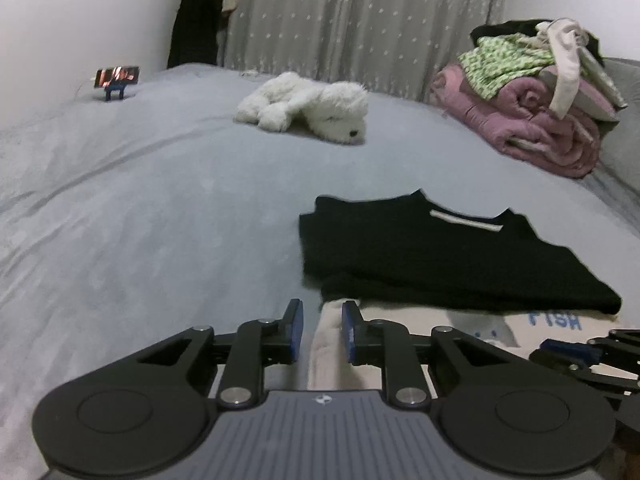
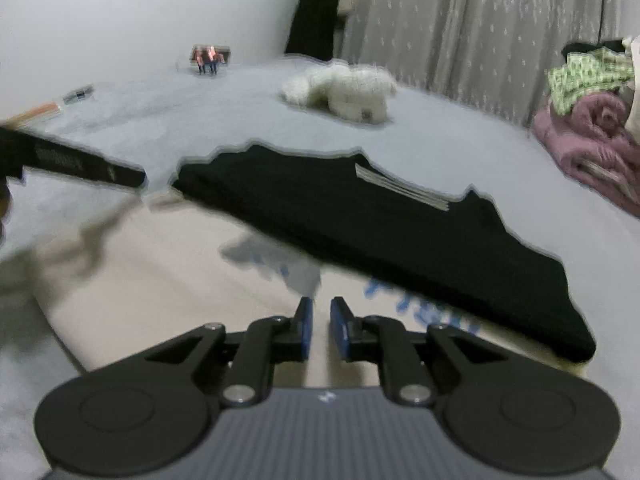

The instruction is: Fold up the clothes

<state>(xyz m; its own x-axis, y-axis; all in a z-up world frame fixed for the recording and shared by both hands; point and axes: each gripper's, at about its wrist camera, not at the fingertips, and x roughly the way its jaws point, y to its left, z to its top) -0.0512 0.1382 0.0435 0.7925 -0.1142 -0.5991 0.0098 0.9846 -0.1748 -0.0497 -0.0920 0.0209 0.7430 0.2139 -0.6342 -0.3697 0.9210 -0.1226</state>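
A cream shirt point(image 2: 168, 280) with a blue print lies on the grey bed point(image 1: 140, 220), close to me. A folded black shirt point(image 1: 432, 256) with a white neck label rests just beyond it and overlaps its far edge. My left gripper point(image 1: 322, 330) is shut on a raised fold at the cream shirt's left edge point(image 1: 324, 344). My right gripper point(image 2: 321, 326) is nearly closed on the cream shirt near the print, in a blurred view. The right gripper point(image 1: 580, 354) shows at the left view's right edge. The left one point(image 2: 80, 166) shows as a dark bar in the right view.
A white plush dog point(image 1: 312, 106) lies mid-bed. A pile of a pink blanket and clothes point(image 1: 540, 120) sits at the far right. A phone on a blue stand point(image 1: 116, 80) is at the far left. Small items point(image 2: 60, 106) lie near the left edge, and curtains point(image 1: 360, 20) hang behind.
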